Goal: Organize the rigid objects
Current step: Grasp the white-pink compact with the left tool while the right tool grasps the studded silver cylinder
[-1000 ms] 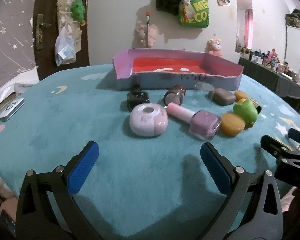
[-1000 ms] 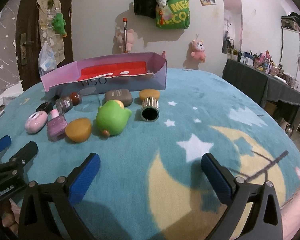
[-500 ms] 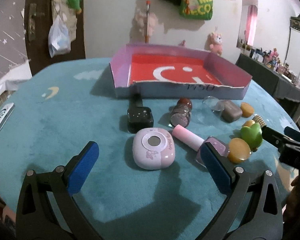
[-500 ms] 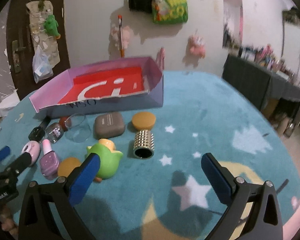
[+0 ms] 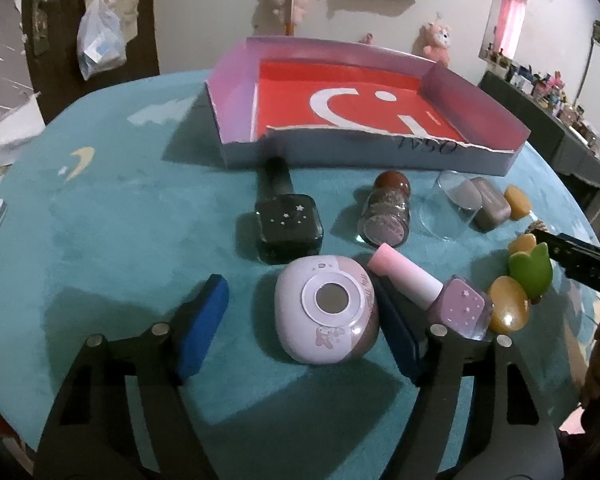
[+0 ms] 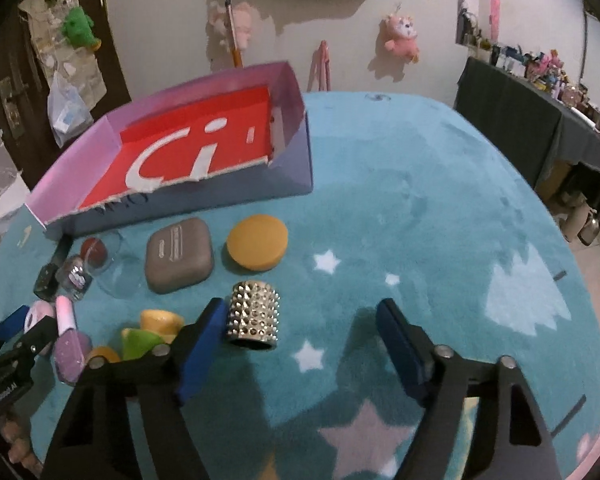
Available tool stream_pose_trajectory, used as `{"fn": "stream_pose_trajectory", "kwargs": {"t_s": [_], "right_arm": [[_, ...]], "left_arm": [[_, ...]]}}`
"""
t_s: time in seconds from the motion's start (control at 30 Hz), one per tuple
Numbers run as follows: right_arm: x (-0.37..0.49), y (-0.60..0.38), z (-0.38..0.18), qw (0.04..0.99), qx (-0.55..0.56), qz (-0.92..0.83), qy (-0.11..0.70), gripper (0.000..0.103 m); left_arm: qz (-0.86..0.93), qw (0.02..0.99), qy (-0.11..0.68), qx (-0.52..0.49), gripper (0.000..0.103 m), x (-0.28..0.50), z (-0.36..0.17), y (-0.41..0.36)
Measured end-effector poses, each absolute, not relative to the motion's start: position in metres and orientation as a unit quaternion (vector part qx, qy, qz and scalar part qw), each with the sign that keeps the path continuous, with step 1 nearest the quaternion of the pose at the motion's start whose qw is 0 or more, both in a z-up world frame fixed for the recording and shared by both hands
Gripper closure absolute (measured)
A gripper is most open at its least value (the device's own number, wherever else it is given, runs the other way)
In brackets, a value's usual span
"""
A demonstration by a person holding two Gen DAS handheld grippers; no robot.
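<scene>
The left claw [image 5: 300, 320] is closing around the pink case [image 5: 326, 316], not yet clamped. The right claw [image 6: 300, 344] is closing beside the studded cylinder [image 6: 254, 316], jaws apart.

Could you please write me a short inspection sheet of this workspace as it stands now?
Surface: teal star-patterned cover.
Job's things: open box, nothing inside; pink round case, studded silver cylinder, grey case, bottles and toys lying loose before it.
Clutter: nothing seen.
Grippers: left gripper has just been closing around the pink round case; right gripper closing beside the studded silver cylinder, its left pad touching.
Cables: nothing seen.
Surroundings: plush toys on wall.
</scene>
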State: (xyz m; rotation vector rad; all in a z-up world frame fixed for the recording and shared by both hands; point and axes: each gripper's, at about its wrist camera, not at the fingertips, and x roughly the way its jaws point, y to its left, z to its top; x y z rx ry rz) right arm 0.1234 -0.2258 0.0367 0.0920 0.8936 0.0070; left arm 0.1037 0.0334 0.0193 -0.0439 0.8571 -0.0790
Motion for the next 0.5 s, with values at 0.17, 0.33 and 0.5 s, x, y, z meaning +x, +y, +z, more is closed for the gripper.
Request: {"fn": "stream_pose_trajectory", "kwargs": {"t_s": [0.17,0.33,0.5], "right_arm": [[0.124,-0.225,0.036,0.904,0.042,0.014,0.425,0.058],[0.124,-0.221,0.037,0.908,0.045,0.04,0.415,0.076],[0.116,-0.218,0.051,0.918,0.035,0.046,0.392,0.076]], "left_arm": [[-0.063,0.906,0.418,-0.021,0.054,0.107,0.022,0.03],[-0.072,0.905,0.418,-0.027,0.054,0.11,0.028,0.03],[-0.075,0.911,0.405,-0.019,0.054,0.109,0.037,0.027]]}}
